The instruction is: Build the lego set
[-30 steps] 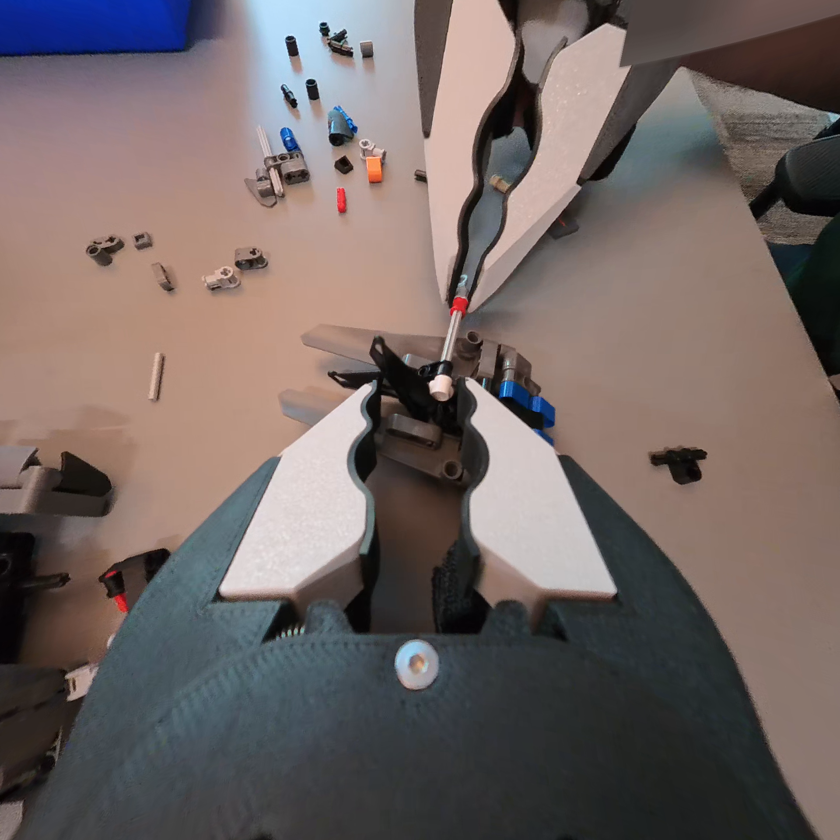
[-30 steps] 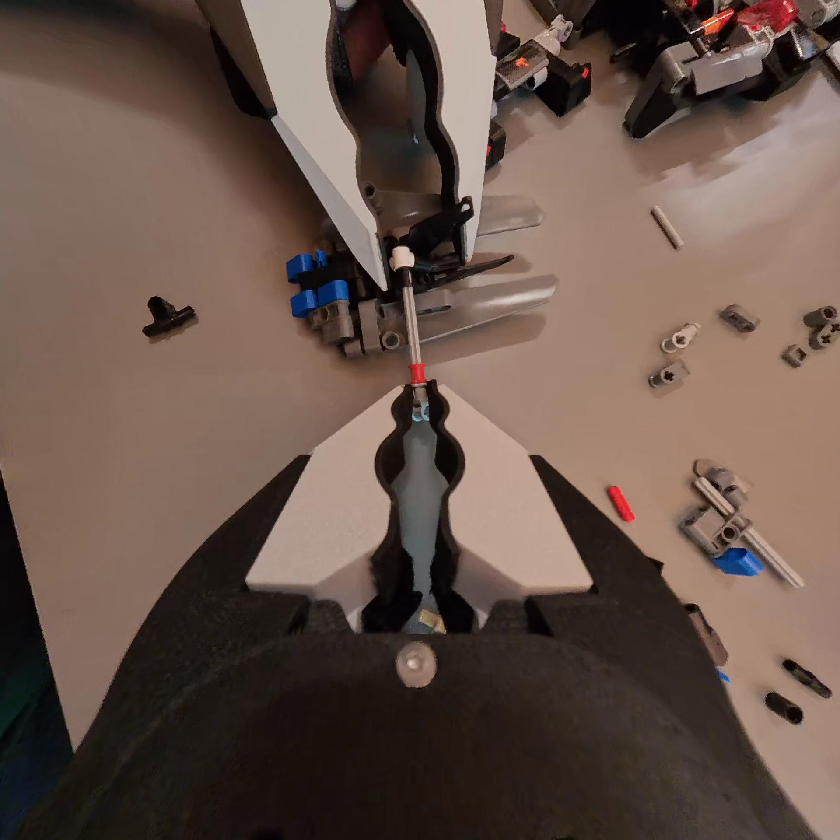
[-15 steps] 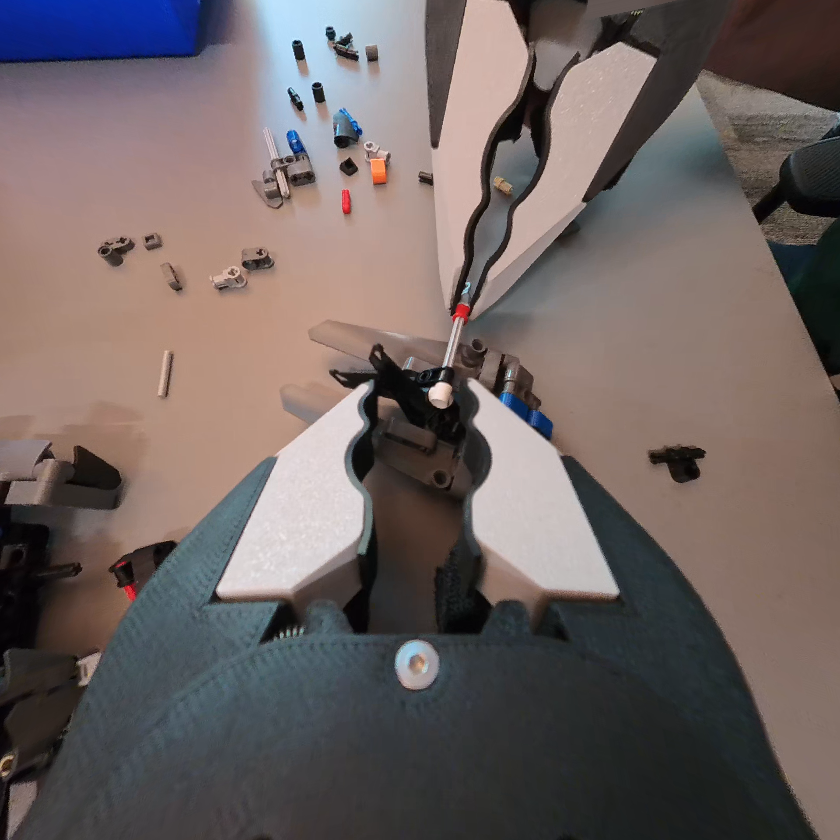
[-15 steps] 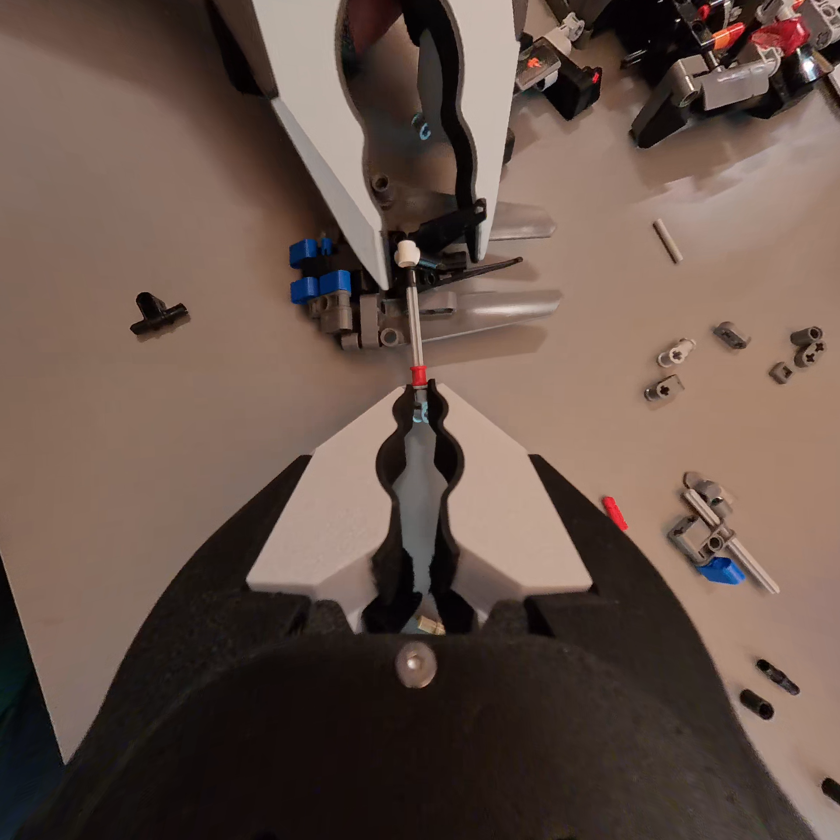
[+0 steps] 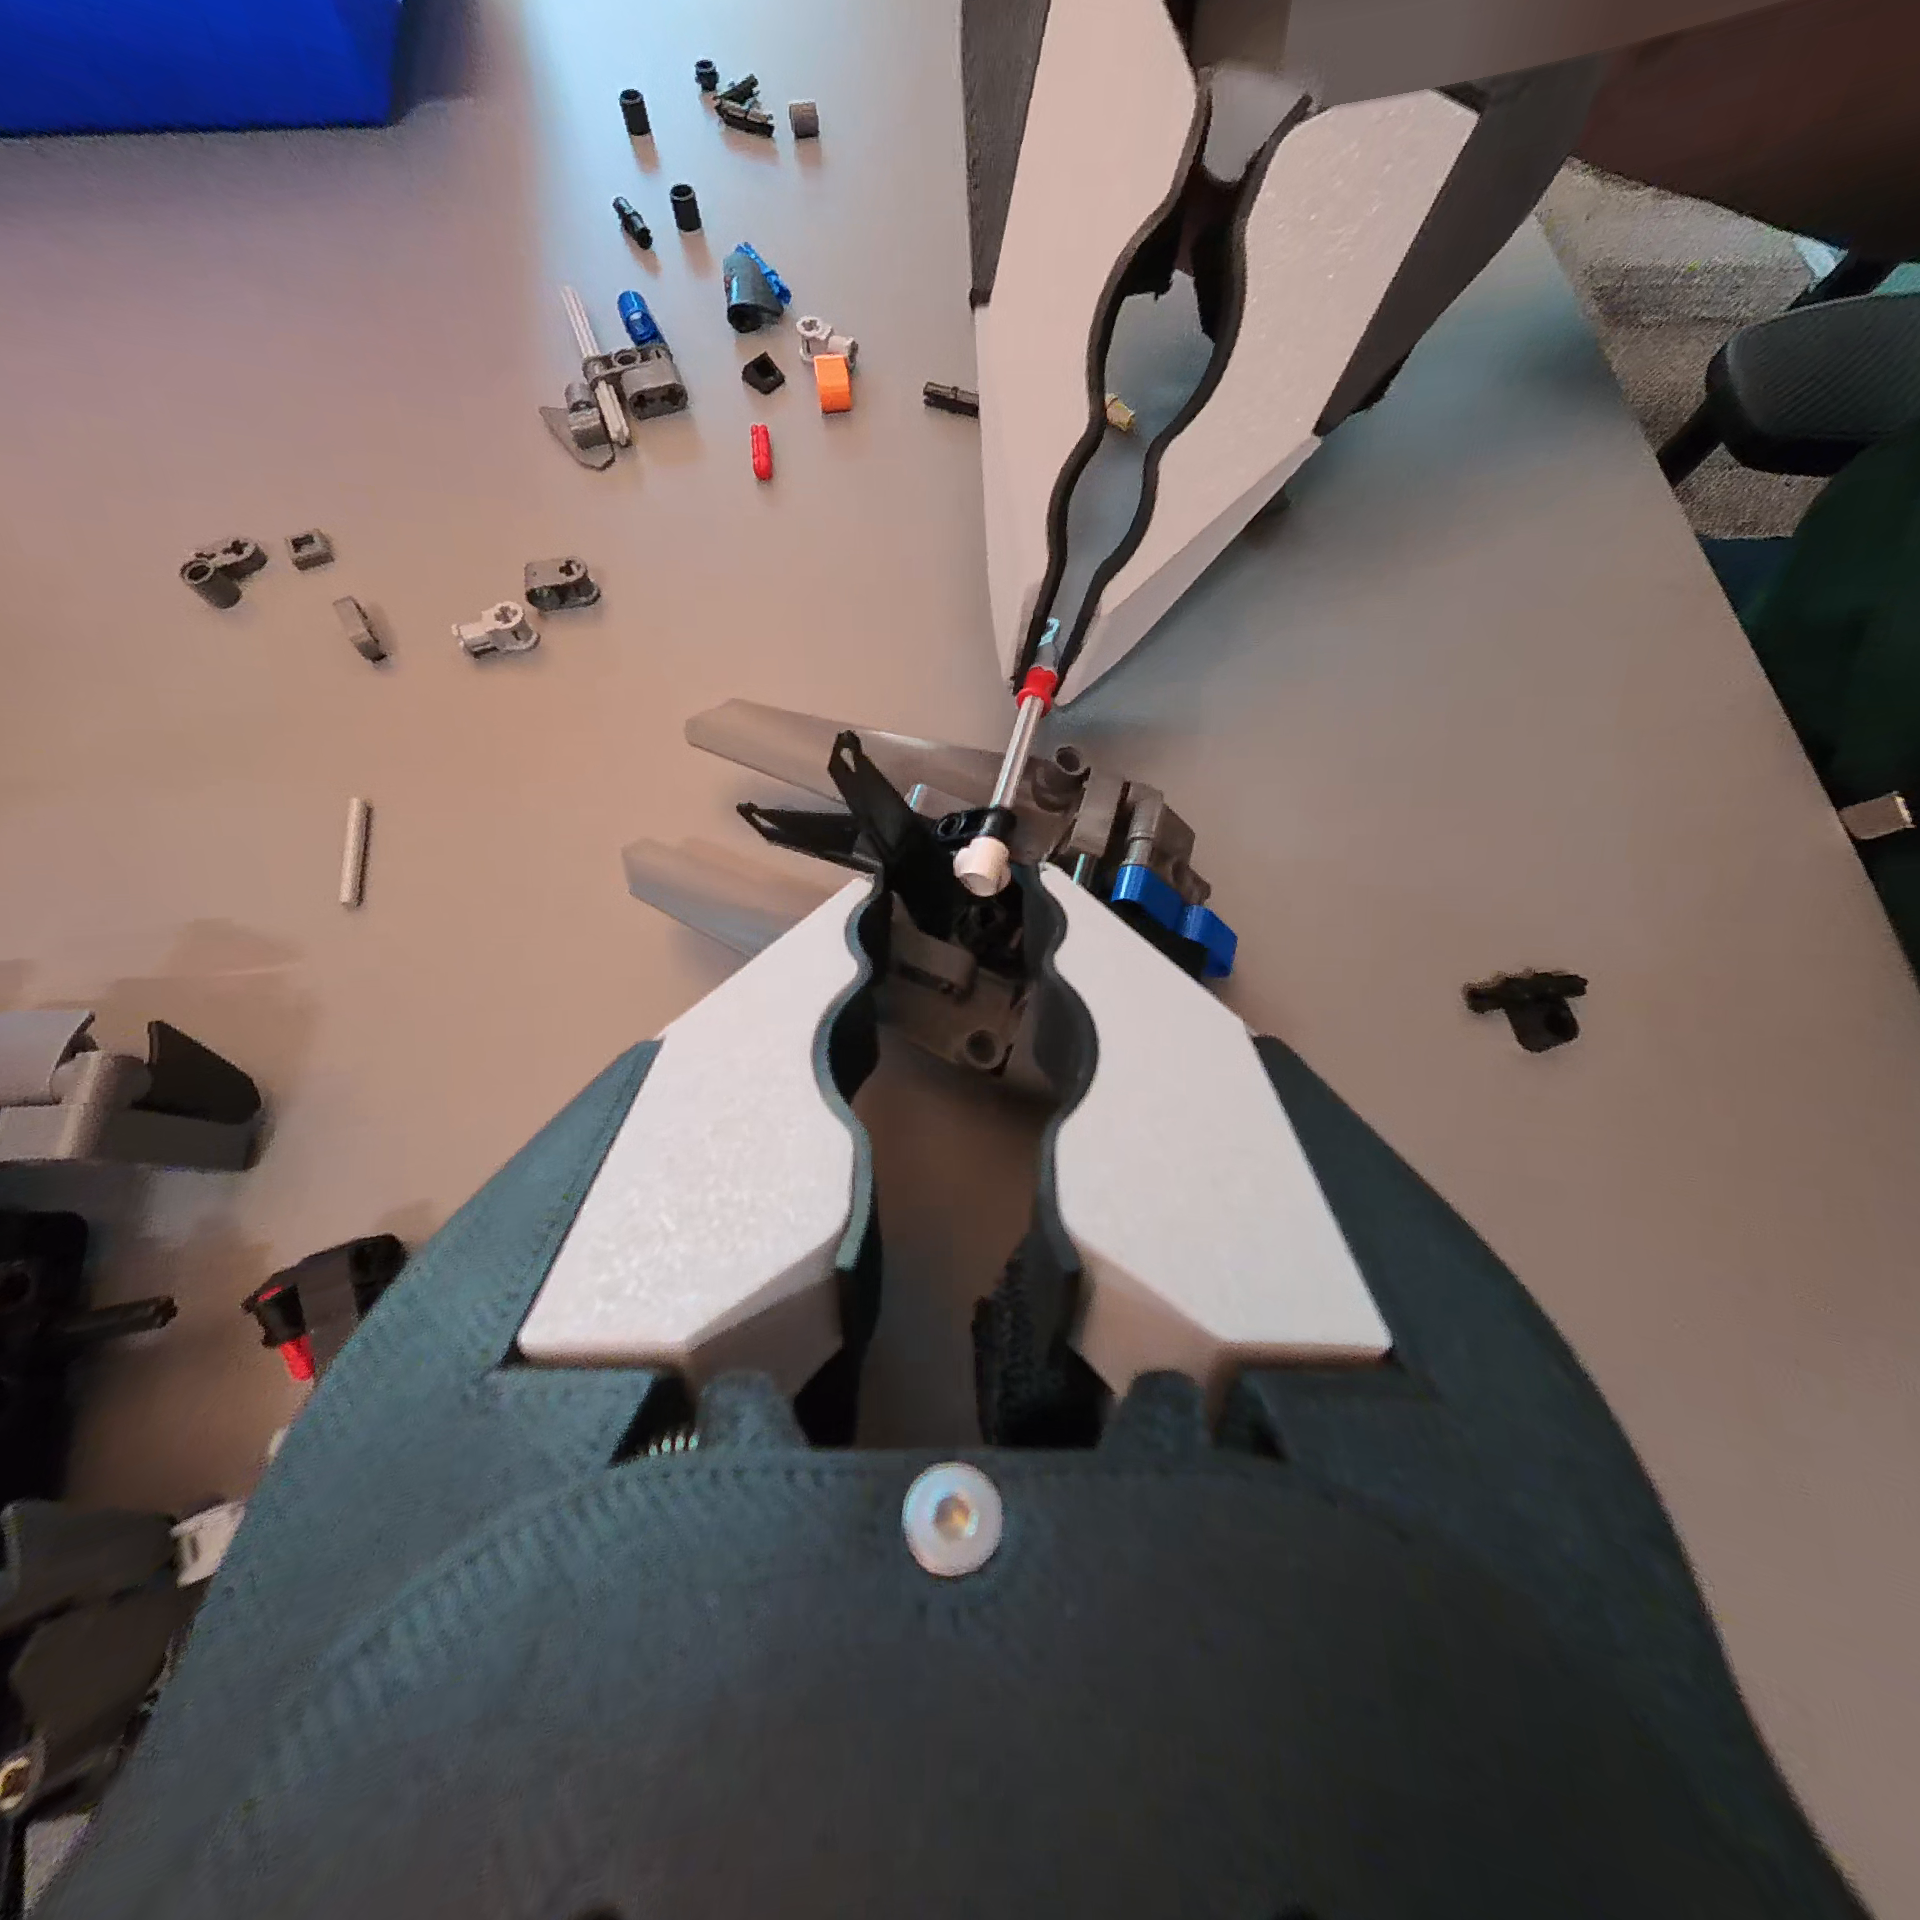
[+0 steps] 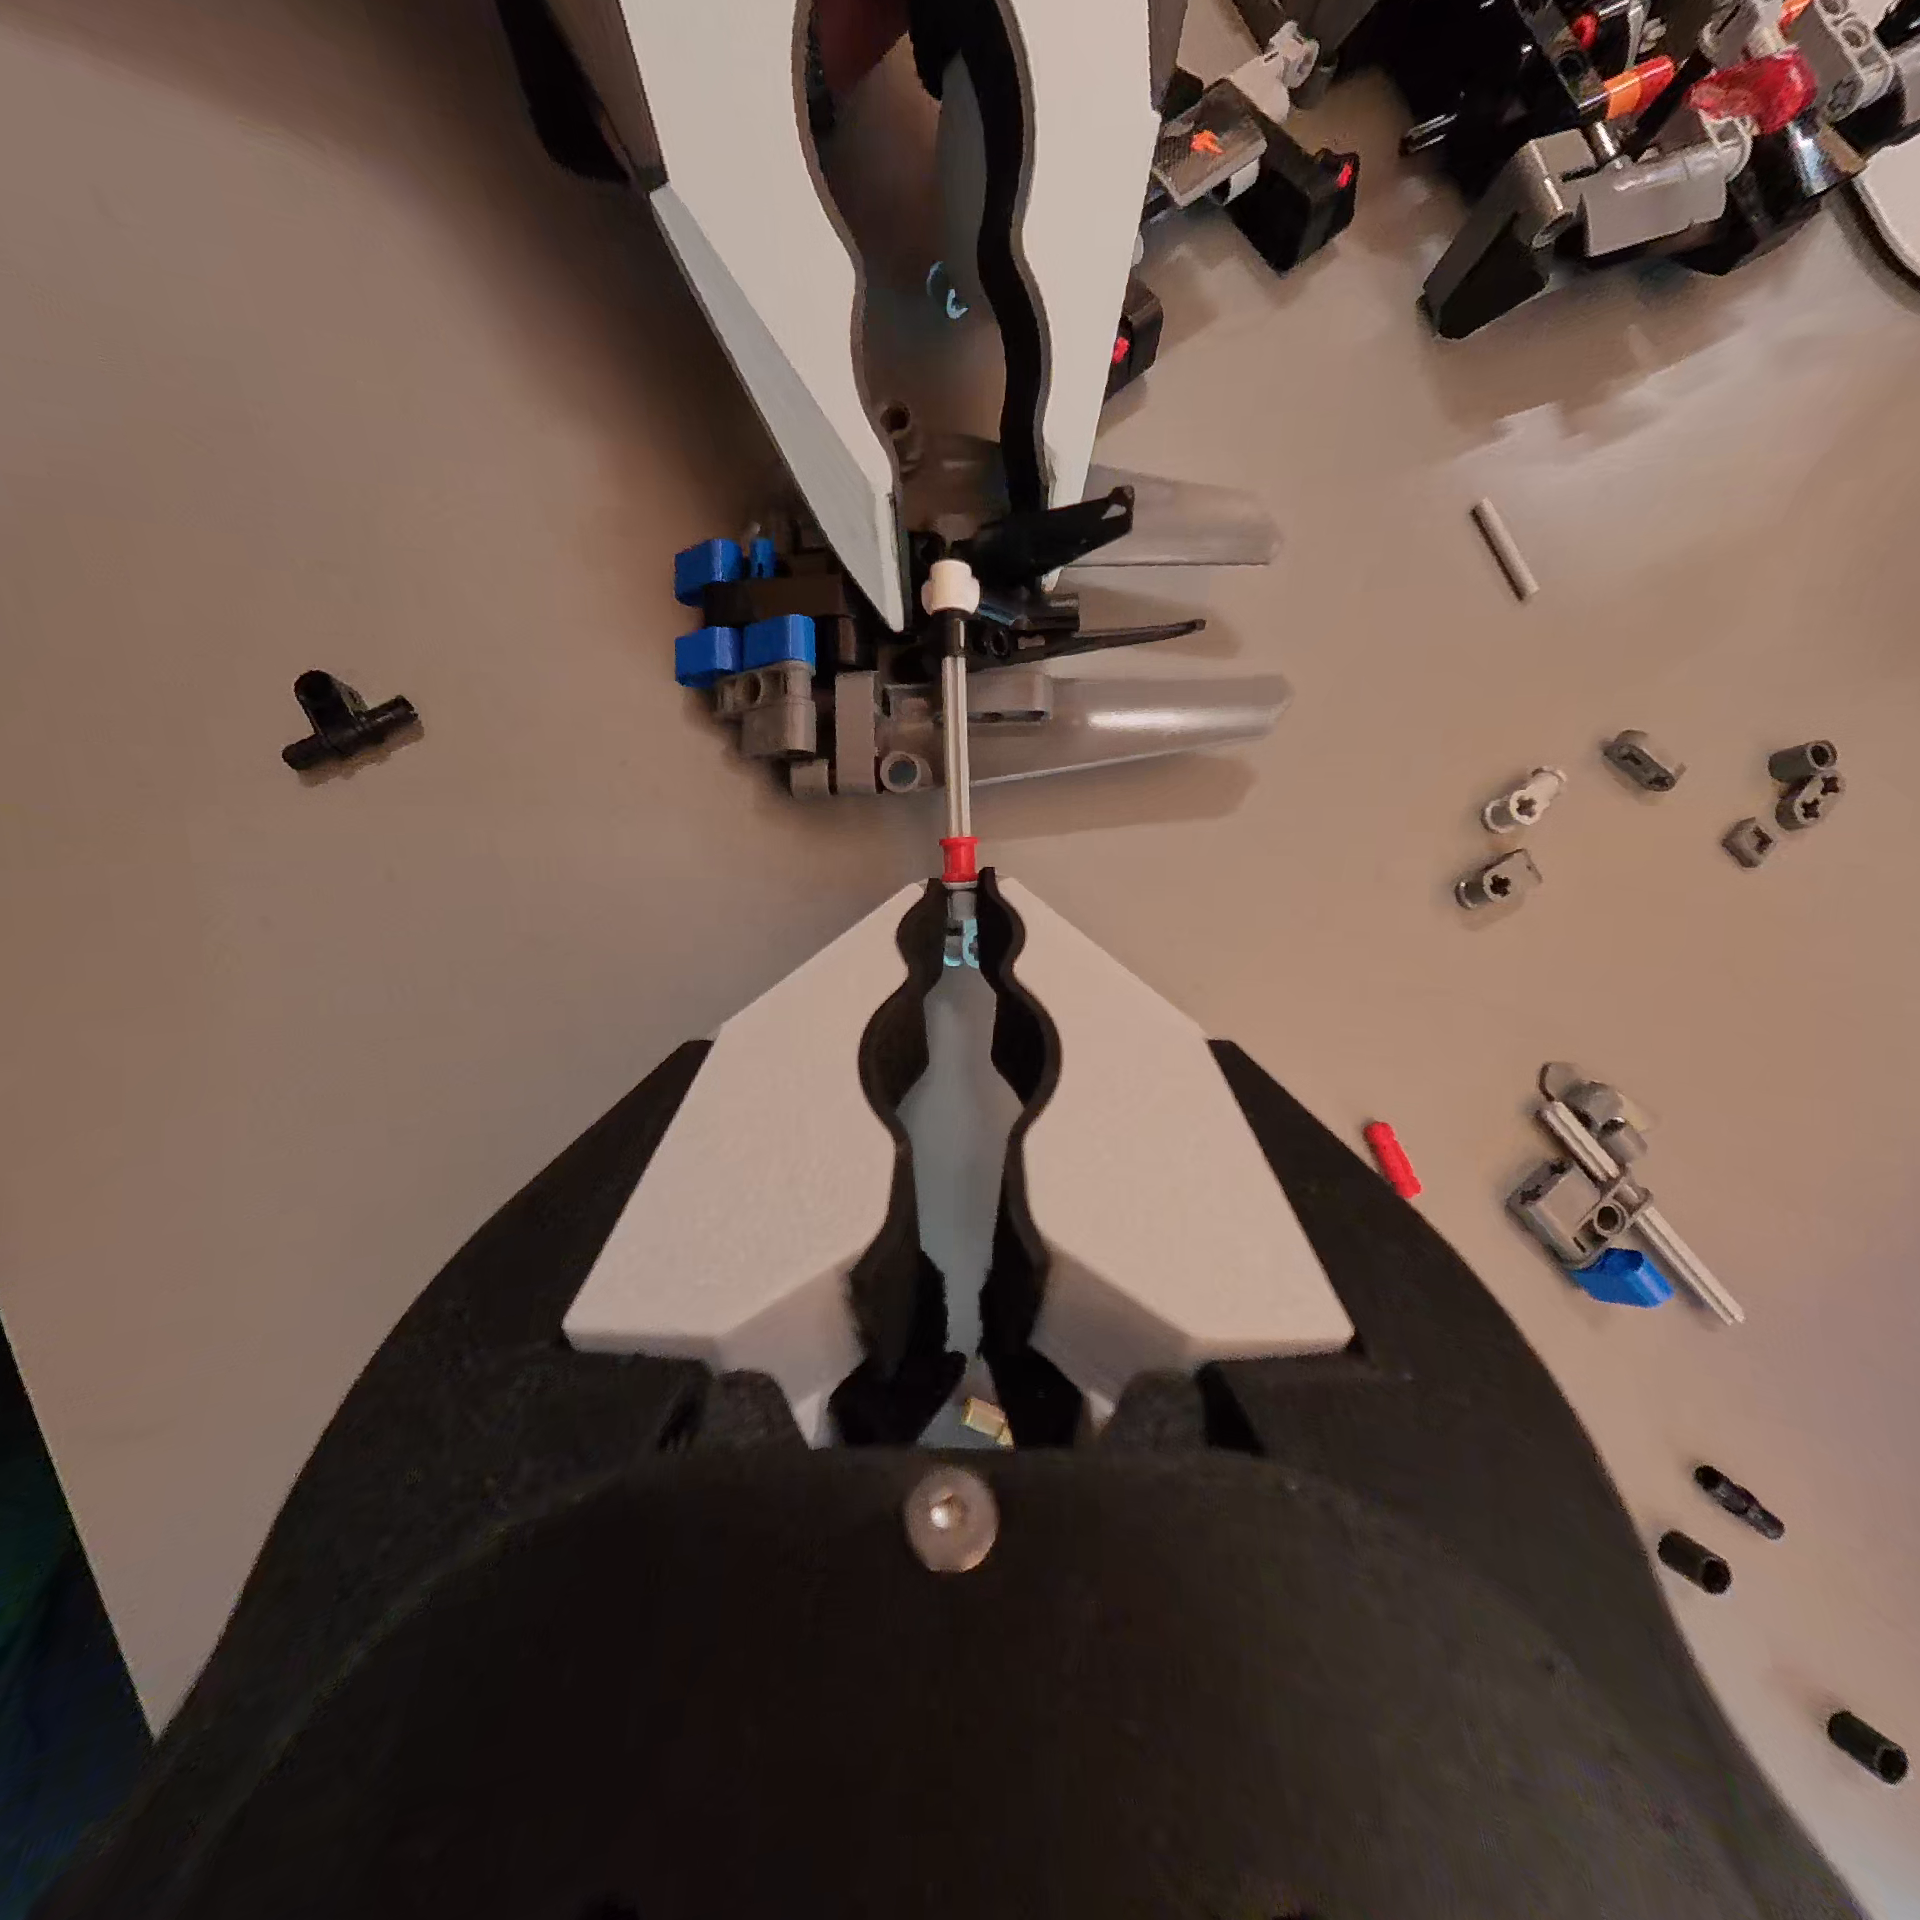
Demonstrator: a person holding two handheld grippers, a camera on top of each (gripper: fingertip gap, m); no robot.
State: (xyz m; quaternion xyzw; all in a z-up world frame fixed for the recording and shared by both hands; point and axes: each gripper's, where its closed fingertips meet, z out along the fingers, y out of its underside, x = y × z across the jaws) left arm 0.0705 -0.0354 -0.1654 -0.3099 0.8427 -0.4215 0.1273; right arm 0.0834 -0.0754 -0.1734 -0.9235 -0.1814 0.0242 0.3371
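Grey axle (image 6: 957,717), red-collared end clamped in right gripper (image 6: 957,883); left gripper (image 5: 961,914) fingers clamped on subassembly (image 5: 956,966). Step judged: seating axle. Next: straight, aligned push.

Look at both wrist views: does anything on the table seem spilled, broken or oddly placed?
Nothing stands out. The right hand-held gripper pinches the grey axle by its red-collared end, and the left hand-held gripper clamps the grey and blue assembly. Loose parts lie scattered on the table, as expected mid-build.
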